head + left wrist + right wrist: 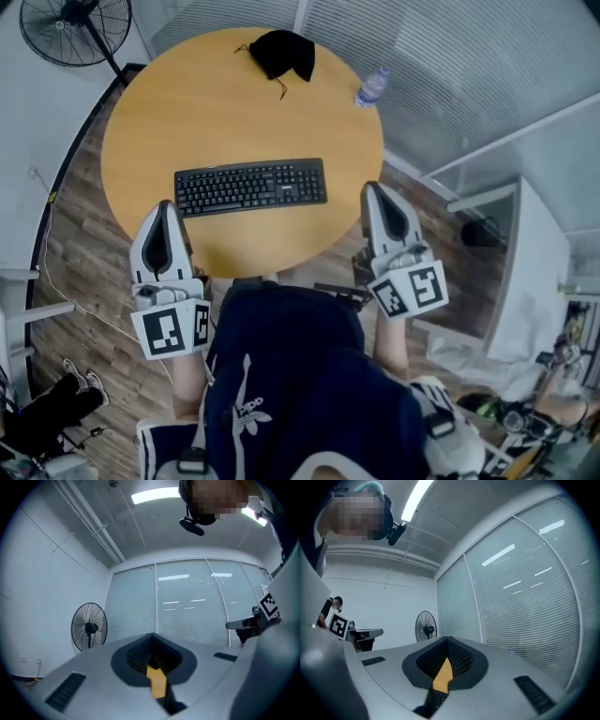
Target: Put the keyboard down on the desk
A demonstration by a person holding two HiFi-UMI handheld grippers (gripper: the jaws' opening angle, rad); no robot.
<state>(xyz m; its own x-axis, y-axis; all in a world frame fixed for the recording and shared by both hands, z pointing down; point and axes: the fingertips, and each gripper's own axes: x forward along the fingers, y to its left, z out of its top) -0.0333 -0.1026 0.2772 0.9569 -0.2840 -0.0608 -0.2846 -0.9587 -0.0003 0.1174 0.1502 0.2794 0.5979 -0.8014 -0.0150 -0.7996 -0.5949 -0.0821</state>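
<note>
A black keyboard (251,187) lies flat on the round wooden table (206,103), near its front edge, with no gripper touching it. My left gripper (165,208) hovers at the table's front left, below the keyboard's left end, jaws shut and empty. My right gripper (375,190) is off the keyboard's right end, also shut and empty. In the left gripper view the jaws (151,637) meet in a point and only a sliver of table shows through. The right gripper view shows its jaws (447,641) closed over a sliver of table and keyboard (436,698).
A black pouch (281,52) and a water bottle (371,87) sit at the table's far edge. A standing fan (75,28) is at the far left, and a glass wall with blinds runs behind. A white cabinet (534,272) stands to the right.
</note>
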